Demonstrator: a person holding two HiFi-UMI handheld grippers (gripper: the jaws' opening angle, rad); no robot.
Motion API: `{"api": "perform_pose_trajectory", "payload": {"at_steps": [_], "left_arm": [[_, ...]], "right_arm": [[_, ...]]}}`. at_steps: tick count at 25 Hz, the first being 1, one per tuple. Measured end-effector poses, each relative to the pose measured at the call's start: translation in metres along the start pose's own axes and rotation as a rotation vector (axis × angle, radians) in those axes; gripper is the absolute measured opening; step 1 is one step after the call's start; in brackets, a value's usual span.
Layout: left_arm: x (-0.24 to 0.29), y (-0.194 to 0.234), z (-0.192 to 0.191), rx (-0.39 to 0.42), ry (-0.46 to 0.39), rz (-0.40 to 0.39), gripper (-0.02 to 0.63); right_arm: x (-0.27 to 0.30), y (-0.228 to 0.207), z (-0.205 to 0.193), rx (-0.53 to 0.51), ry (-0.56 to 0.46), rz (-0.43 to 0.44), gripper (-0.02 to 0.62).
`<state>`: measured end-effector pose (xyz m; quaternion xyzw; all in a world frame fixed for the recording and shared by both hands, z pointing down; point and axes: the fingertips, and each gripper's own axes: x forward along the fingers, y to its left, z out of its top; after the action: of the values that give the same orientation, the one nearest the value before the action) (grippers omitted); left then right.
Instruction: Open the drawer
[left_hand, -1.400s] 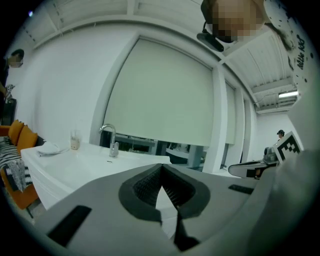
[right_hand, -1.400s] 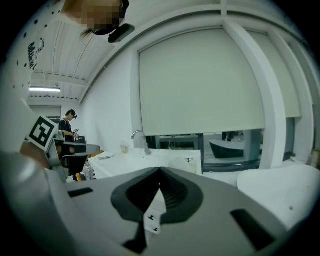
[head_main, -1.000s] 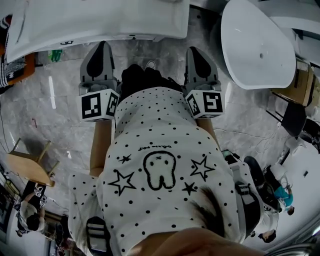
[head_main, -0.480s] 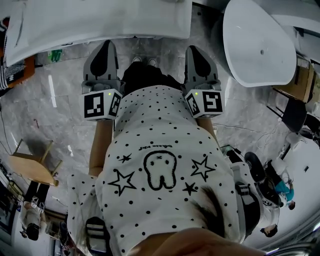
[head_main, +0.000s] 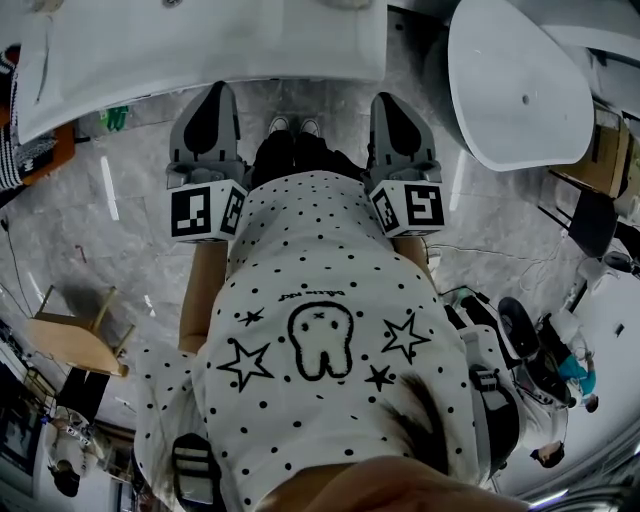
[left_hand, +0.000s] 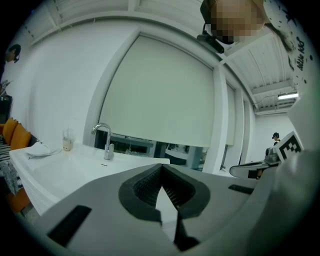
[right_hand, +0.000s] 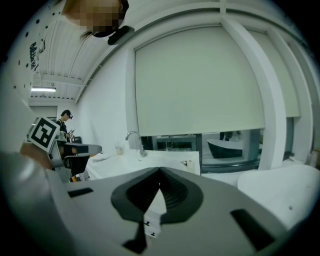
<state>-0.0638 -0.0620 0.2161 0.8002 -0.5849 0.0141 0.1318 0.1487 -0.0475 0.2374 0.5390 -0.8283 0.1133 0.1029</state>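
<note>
Left gripper (left_hand: 161, 170) is clenched, as its own view shows: the two ribbed pads meet at their tips with nothing caught between them. Our right gripper (right_hand: 160, 172) is clenched in the same way and carries nothing either. In the head view both point forward, side by side, one on each side of our dotted shirt, each with a marker cube (head_main: 205, 210) at its rear.

Just ahead of both tips runs the long front edge of a white counter (head_main: 200, 40), which spans the top of the head view. Its right corner ends above the right gripper. We cannot make out the drawer in any view; it probably sits in the counter's front face, below that edge and out of sight from above. Between the grippers the toes of our shoes (head_main: 295, 125) stand close to the counter's foot.

Left of the left gripper the grey marbled floor (head_main: 100, 230) lies open as far as a wooden stool (head_main: 70, 340), well apart from us. To the right a narrow strip of the same floor separates the counter's corner from a white bathtub (head_main: 515, 85).

We count two grippers, two marker cubes, two shoe toes, one counter, one bathtub and one stool. On the counter stands one curved faucet (left_hand: 104, 140), with one cup (left_hand: 66, 144) near it. Behind them one pale blind (left_hand: 165, 95) covers the window.
</note>
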Motion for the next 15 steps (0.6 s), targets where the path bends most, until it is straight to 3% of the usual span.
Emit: {"api": "perform_pose_trajectory", "payload": {"at_steps": [15], "left_arm": [[-0.003,-0.017,-0.006,-0.012,-0.002,-0.034,0.003]], "right_arm": [[0.000,0.001,-0.002,-0.006,-0.011,0.010,0.014]]}}
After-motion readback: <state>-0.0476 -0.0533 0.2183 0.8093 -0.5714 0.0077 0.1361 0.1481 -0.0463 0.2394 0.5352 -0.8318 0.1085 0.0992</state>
